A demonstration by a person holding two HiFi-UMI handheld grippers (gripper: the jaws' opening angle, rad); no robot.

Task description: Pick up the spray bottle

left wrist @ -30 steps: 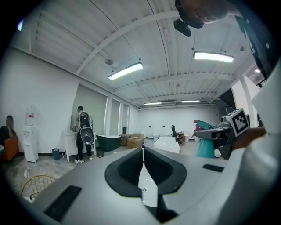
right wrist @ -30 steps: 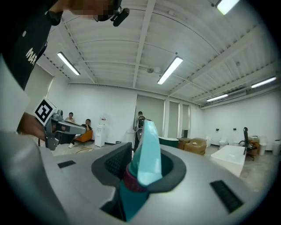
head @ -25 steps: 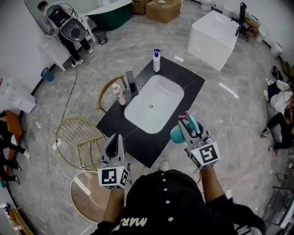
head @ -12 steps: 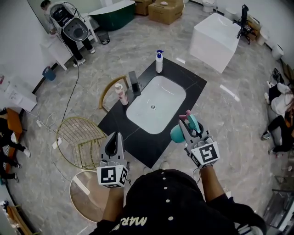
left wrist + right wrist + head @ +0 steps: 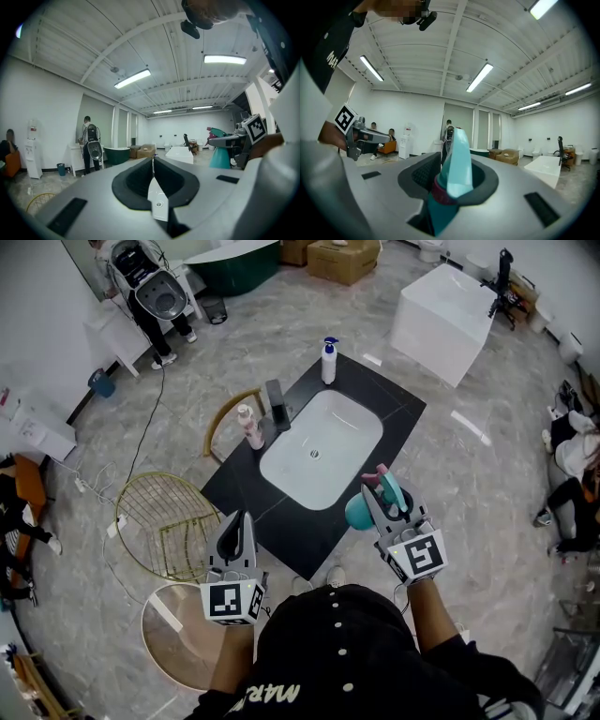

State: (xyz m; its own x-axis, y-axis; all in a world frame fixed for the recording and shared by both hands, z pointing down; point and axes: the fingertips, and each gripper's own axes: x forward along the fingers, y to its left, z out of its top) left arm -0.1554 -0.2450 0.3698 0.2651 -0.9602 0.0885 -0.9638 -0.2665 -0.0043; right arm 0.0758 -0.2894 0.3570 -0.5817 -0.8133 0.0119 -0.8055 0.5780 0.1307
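Over the floor just off the sink's (image 5: 319, 460) near right corner, head view: right gripper (image 5: 380, 495) holds the bottle (image 5: 361, 514), a teal one with a pink nozzle. Its body hangs below the jaws and its trigger head lies between them. It touches neither the counter (image 5: 281, 535) nor the sink. Left gripper (image 5: 242, 523) hovers over the counter's near left corner, on the near left side of the sink, and carries nothing.

Left gripper view: left gripper (image 5: 152, 164) has its jaws pressed together with nothing between them. Off to the side the right gripper (image 5: 230, 139) shows with the bottle (image 5: 219, 158) hanging from it, clear of any surface.

Right gripper view: right gripper (image 5: 451, 171) is pinching the bottle (image 5: 458, 159) at the neck, jaws part-way apart around it, the teal head standing up between them. Left gripper (image 5: 370, 136) shows at the left edge.

Progress, judged: grasp made and bottle lifted clear, so the pick-up looks done. Nothing more is asked beyond keeping hold. The grip looks centred and the bottle is not visibly slipping.
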